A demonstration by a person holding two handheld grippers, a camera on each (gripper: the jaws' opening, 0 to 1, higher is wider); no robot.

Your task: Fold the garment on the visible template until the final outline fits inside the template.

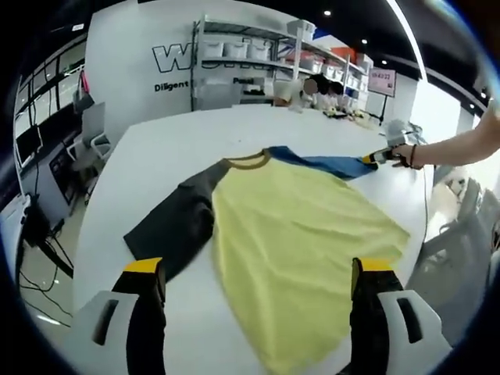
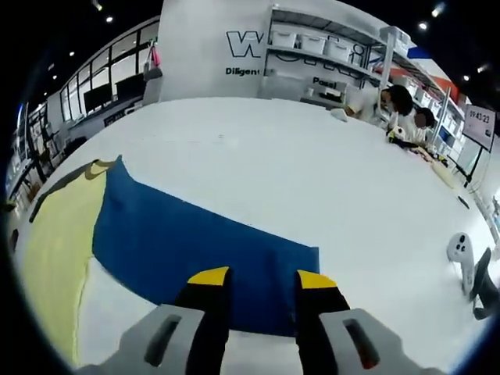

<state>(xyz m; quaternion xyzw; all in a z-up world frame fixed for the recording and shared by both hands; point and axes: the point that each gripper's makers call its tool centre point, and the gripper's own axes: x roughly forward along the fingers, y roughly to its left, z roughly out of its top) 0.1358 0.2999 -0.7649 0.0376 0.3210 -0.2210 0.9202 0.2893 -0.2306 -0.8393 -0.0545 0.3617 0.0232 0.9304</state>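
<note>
In your left gripper view, your left gripper (image 1: 262, 273) hovers above the near edge of the white table (image 1: 156, 148) with its 2 jaws wide apart and nothing between them. The shirt (image 1: 297, 234) lies flat in the middle of the table: yellow body, a dark grey sleeve (image 1: 176, 223) spread toward the table's left side, and a blue sleeve (image 1: 328, 162) stretched toward the right edge. Your right gripper (image 1: 383, 156) reaches in from the right, at the end of the blue sleeve, with your hand (image 1: 408, 155) behind it; you cannot tell from here whether it grips.

In your right gripper view, the right gripper (image 2: 262, 277) sits over the cuff end of the blue sleeve (image 2: 195, 242), its 2 yellow-tipped jaws a narrow gap apart, with blue cloth visible between them. Whether they pinch the cloth you cannot tell. The yellow body (image 2: 55, 242) lies at the left. Shelves (image 2: 328, 55) stand beyond the far edge.
</note>
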